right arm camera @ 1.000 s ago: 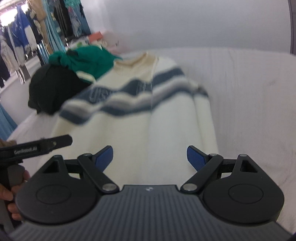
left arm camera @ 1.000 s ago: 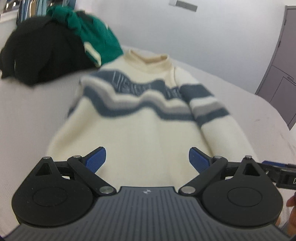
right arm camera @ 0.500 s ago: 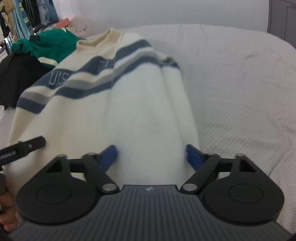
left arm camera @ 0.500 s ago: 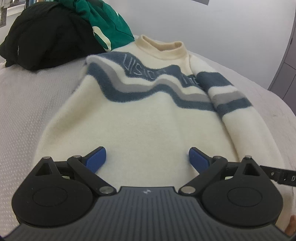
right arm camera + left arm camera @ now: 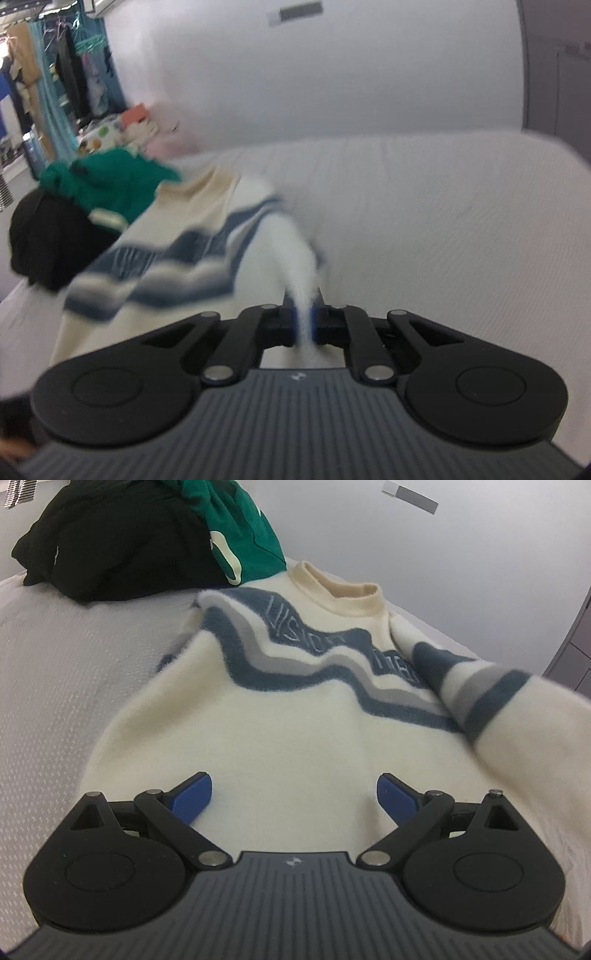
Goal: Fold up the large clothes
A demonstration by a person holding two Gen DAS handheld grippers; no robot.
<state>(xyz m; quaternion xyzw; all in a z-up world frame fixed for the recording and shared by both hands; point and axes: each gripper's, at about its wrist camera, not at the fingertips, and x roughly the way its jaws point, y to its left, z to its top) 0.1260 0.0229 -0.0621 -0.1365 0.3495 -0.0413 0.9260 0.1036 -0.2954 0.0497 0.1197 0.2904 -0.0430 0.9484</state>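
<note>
So your right gripper (image 5: 303, 320) is clamped on the sweater (image 5: 295, 734) sleeve (image 5: 291, 251), lifted for folding inward; left gripper (image 5: 294, 797) has jaws apart w/ sweater body lying just ahead on bed (image 5: 424, 221).

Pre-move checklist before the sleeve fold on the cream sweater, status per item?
1. Right gripper clamped on the sweater sleeve: ok, cream fabric sits pinched between the shut pads.
2. Sleeve lifted off the bed: ok, it rises above the body in the left wrist view.
3. Left gripper free: ok, jaws open, nothing gripped, hovering over the sweater hem area.
4. Sweater body flat: ok on the visible part; hem hidden behind the gripper, cannot tell.
5. Fold path clear: ok, the black garment and green garment lie beyond the collar.
</note>
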